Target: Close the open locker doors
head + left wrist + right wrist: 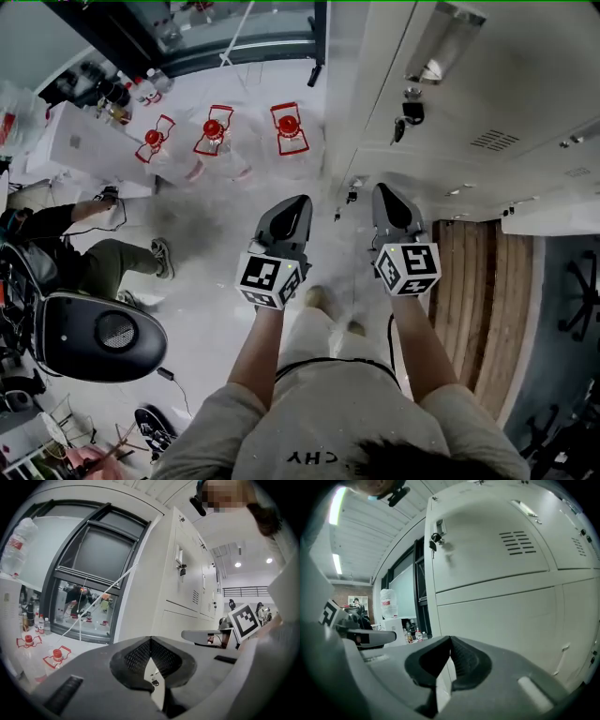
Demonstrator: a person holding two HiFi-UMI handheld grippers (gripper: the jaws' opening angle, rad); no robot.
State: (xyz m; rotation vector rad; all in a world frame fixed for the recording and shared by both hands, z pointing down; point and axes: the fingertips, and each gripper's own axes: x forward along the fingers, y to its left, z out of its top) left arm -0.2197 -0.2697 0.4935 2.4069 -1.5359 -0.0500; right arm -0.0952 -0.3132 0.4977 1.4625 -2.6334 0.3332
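- The pale grey metal locker bank (450,141) has smooth painted fronts. As I judge it, a push with narrow closed tips could skid sideways off a door, or the door could swing back out if it fails to latch.
- A dark lock with a hanging key (435,539) sits on the top corner of the vented door of the bank. A gripper sliding along that door could snag it.
- Clear plastic water jugs with red caps and red handles (213,133) stand on the floor just off the bank's end. A sidestep away from the bank could knock them over.
- Near the top of the head view, a pale door panel (441,42) seems to stand out from the bank's front. I take it for an open door, but cannot be sure.
- That panel lies well ahead of both grippers, with neither touching it. The vented door straight ahead of the right gripper looks flush with the bank.
- The left gripper (300,201) has its tips together with nothing between them, and points along the bank's front.
- The right gripper (382,191) has its fingers pressed together and empty too, and is the one nearer the bank.
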